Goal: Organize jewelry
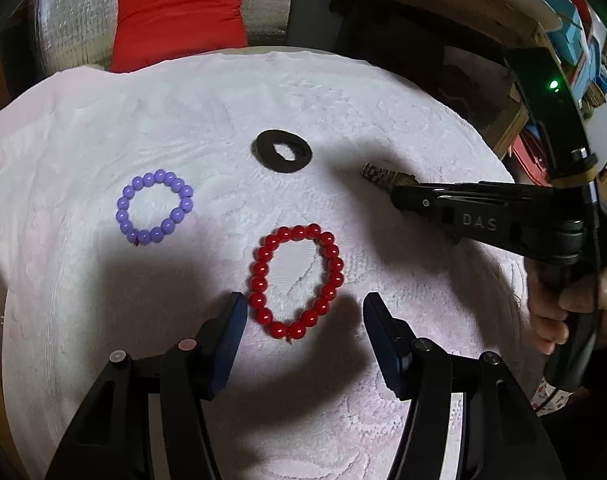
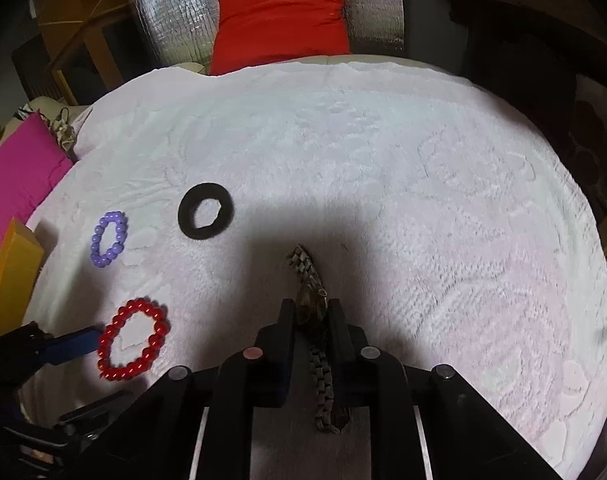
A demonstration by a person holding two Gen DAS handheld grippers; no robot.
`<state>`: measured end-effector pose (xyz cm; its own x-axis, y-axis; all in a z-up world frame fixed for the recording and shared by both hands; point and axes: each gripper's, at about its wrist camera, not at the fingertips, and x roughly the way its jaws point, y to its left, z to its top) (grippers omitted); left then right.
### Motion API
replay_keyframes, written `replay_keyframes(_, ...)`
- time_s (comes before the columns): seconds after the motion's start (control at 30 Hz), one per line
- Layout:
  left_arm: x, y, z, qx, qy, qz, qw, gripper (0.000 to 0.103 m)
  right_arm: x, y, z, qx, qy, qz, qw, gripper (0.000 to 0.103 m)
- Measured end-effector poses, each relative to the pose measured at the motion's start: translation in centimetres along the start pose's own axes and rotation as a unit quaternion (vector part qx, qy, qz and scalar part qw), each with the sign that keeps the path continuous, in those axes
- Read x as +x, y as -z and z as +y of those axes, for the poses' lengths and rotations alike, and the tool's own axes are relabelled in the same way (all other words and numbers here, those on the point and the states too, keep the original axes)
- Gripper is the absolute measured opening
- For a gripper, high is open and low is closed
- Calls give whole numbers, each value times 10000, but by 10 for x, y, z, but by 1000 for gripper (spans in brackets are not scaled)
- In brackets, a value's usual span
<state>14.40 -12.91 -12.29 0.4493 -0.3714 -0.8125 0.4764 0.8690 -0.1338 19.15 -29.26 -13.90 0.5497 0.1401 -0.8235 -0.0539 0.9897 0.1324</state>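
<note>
My left gripper (image 1: 305, 312): wide open, red bracelet (image 1: 296, 281) between its tips
My right gripper (image 1: 399, 196): on the watch (image 1: 385, 176)

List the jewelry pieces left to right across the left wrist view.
purple bead bracelet → black ring → red bead bracelet → metal watch, pinched between the right gripper fingers. The black ring and red bracelet overlap in span; ordered by their centres.

Both grippers are held low, fingers pointed forward.
The left gripper (image 1: 305, 312) is spread wide; the right gripper (image 2: 311, 314) is clamped on a watch (image 2: 309, 300).
</note>
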Motion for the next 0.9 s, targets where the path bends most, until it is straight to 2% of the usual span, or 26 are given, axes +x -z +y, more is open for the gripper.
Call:
replay_keyframes(0.27,8,-3,-4,105,-186,-80,9997,61,-14,15,-15,396,-459,254,9978,13)
replay_keyframes(0.33,9,-2,-5,167,-263,-87,9995,53,-17,19,-18,416,-551,280,9972,13)
replay_keyframes(0.43,10,-2,-5,186,-287,-109,9994,34,-20,23,-21,341,-597,197,9974,15)
replay_keyframes(0.57,10,-1,-6,247,-299,-121,9992,28,-24,26,-17,111,-424,117,9990,19)
replay_keyframes(0.67,10,-2,-6,249,-240,-124,9993,23,-22,25,-13,-43,-301,87,9995,31)
replay_keyframes(0.73,10,-2,-7,240,-225,-129,9994,23,-20,26,-9,-168,-237,51,9996,49)
replay_keyframes(0.77,10,-2,-6,224,-205,-135,9994,23,-20,27,-6,-249,-208,20,9995,50)
replay_keyframes(0.87,11,-3,-7,185,-159,-151,9996,23,-17,31,2,-511,6,-10,9987,48)
replay_keyframes(0.9,11,-3,-7,177,-151,-154,9996,23,-17,31,3,-562,42,-50,9984,38)
